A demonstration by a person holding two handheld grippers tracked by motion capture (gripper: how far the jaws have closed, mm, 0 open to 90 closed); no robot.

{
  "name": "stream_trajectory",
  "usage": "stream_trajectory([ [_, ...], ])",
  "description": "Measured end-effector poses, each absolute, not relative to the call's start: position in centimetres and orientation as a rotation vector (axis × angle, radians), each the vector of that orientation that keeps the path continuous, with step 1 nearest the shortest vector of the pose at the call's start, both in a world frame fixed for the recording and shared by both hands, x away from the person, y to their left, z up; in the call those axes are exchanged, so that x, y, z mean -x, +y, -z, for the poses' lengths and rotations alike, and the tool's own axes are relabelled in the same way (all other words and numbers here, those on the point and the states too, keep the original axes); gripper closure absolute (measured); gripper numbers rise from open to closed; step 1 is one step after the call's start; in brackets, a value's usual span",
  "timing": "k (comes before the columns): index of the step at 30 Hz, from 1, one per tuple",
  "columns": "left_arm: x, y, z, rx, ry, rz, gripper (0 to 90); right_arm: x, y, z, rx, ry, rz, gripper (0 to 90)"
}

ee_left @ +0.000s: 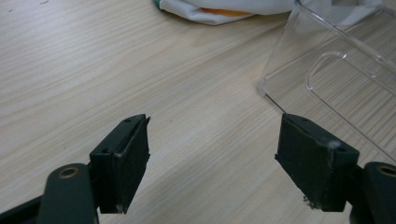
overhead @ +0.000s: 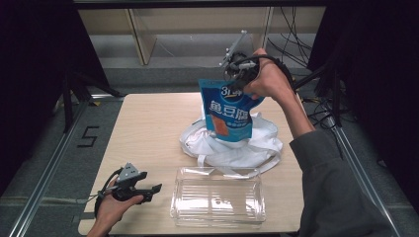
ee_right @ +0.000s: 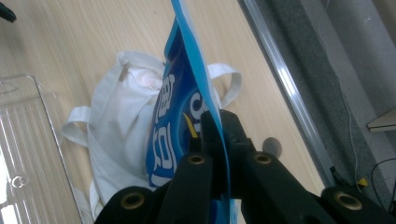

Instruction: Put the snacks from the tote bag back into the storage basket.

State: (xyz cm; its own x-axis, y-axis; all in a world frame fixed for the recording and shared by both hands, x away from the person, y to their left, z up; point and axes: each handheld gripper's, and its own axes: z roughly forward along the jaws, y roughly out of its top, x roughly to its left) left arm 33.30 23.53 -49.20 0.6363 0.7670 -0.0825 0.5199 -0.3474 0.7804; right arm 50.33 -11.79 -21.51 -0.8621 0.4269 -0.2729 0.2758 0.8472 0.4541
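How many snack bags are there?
1: a blue snack bag held up by the right tool above the white cloth bag. More may be hidden inside it.

A blue snack pouch (overhead: 228, 109) with white lettering hangs upright, pinched at its top edge by the right tongs (overhead: 239, 75), directly above a crumpled white cloth tote bag (overhead: 232, 143) lying below them on the tabletop (overhead: 148, 128).
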Motion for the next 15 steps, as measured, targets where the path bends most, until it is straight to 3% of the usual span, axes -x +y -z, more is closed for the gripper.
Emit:
stream_trajectory([
  [15,-33.3,23.4,49.1,-2.042,1.02,-0.418,23.8,-44.7,-12.0,17.0,-0.384,2.65,-0.596,90.0],
])
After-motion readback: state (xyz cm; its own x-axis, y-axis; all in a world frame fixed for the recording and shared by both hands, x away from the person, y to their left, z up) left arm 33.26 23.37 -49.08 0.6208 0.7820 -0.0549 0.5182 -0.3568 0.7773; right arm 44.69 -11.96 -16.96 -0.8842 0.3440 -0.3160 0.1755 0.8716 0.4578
